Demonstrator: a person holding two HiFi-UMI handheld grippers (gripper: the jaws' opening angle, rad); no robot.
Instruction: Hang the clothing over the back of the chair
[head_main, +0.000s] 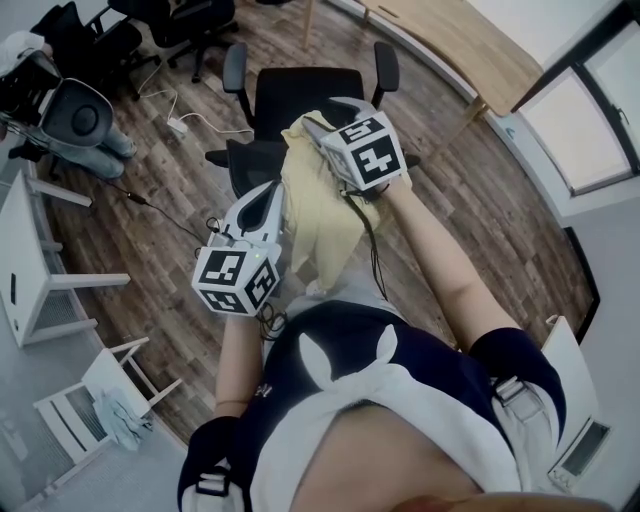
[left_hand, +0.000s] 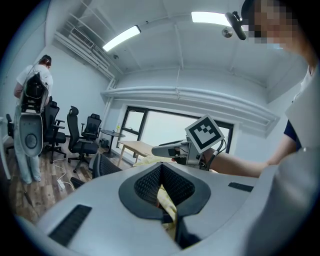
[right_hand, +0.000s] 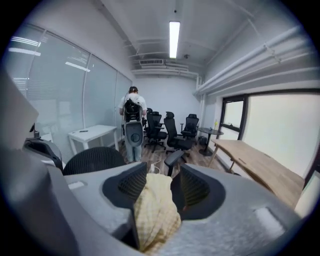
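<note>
A pale yellow garment (head_main: 320, 215) hangs bunched between my two grippers, above a black office chair (head_main: 300, 95). Its mesh backrest (head_main: 245, 165) is the part nearest me. My left gripper (head_main: 275, 195) is shut on a thin fold of the garment (left_hand: 167, 200), its pads meeting around the cloth. Over the backrest, my right gripper (head_main: 310, 130) is higher. Its jaws stand wide apart with a thick wad of the garment (right_hand: 155, 210) lying loosely between them. In the right gripper view the round backrest (right_hand: 92, 160) shows at lower left.
A person (head_main: 80, 120) stands at the far left beside several black chairs (head_main: 170, 20). A white table (head_main: 20, 260) and a white stool (head_main: 100, 400) stand to my left. A wooden table (head_main: 470, 40) runs along the window side. A power strip (head_main: 180, 125) lies on the floor.
</note>
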